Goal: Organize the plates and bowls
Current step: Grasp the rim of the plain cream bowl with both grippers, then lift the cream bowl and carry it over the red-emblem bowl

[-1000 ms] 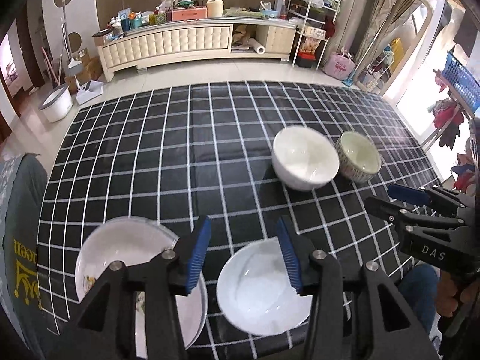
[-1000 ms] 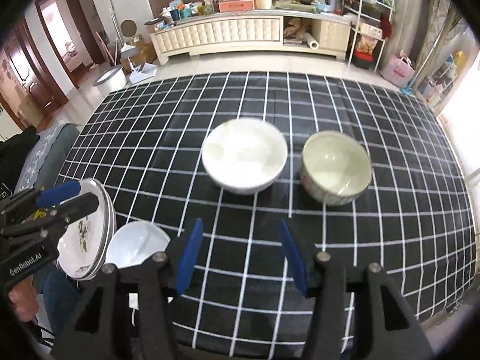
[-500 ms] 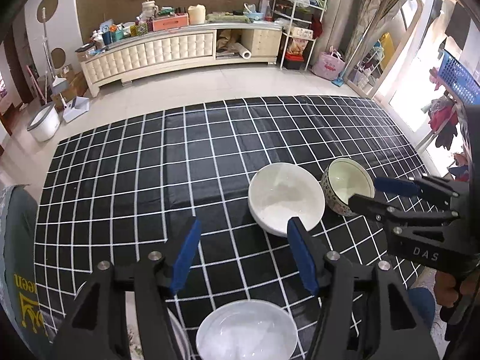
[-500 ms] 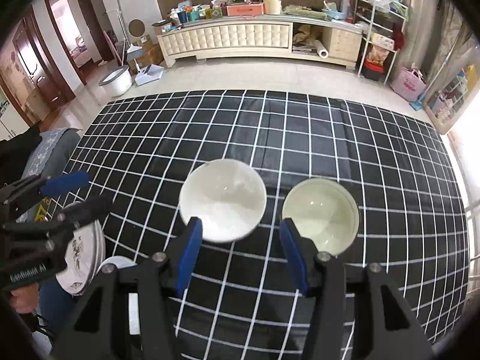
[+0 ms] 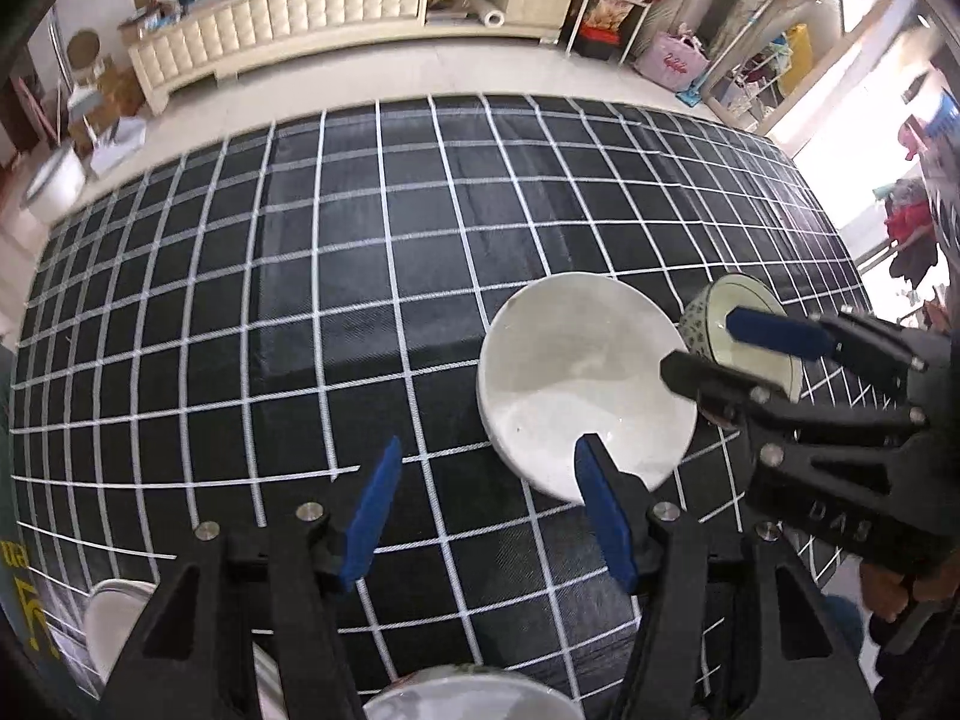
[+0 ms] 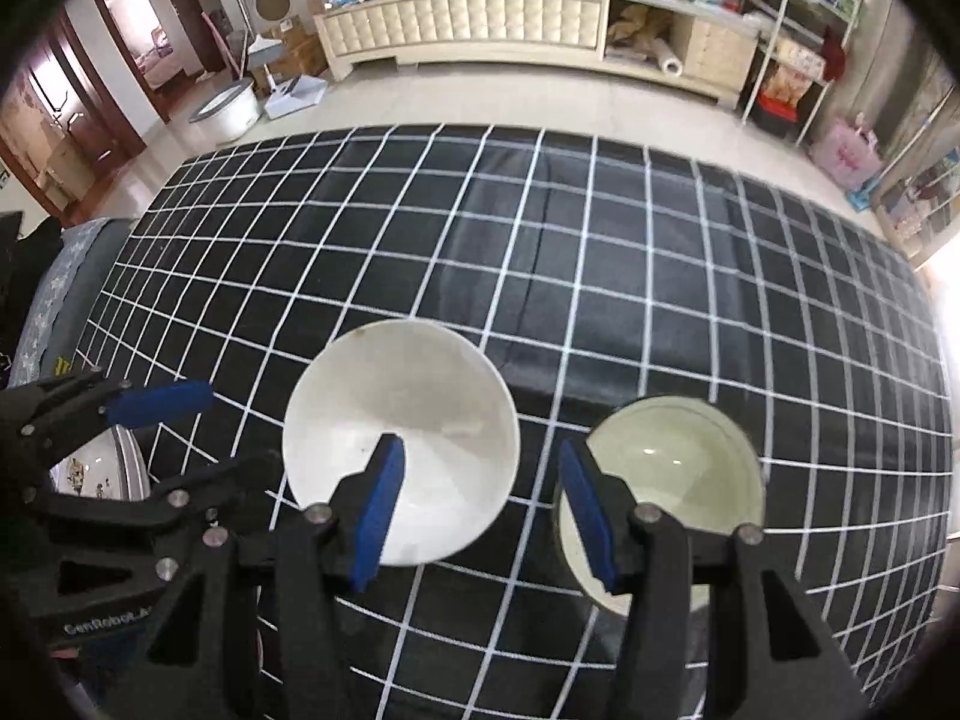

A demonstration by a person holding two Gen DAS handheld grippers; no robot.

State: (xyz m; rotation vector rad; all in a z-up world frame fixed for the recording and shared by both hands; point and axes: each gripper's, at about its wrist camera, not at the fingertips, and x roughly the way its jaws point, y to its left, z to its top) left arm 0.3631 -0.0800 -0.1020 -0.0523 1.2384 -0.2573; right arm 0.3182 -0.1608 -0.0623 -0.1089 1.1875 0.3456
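Observation:
A large white bowl (image 5: 576, 372) (image 6: 414, 414) stands on the black checked tablecloth (image 5: 300, 300), with a patterned, pale-green-lined bowl (image 5: 714, 312) (image 6: 678, 462) close on its right. My left gripper (image 5: 489, 462) hovers open and empty; its right finger overlaps the white bowl's near rim. My right gripper (image 6: 480, 456) is open above the gap between the two bowls, holding nothing. In the left wrist view the right gripper (image 5: 705, 345) covers part of the patterned bowl. A small white bowl (image 5: 468, 696) and a decorated plate (image 5: 114, 618) (image 6: 102, 474) lie at the near edge.
Past the far table edge is tiled floor, then a long cream cabinet (image 6: 468, 18) with clutter on top. A wire shelf rack (image 6: 798, 30) and pink bag (image 6: 846, 150) stand right, a white basin (image 6: 228, 108) left. A hand (image 5: 894, 594) holds the right gripper.
Both grippers moved forward and lower over the table, up to the two bowls. The small bowl and plate slid to the bottom edge of the left view. The left jaws widened slightly.

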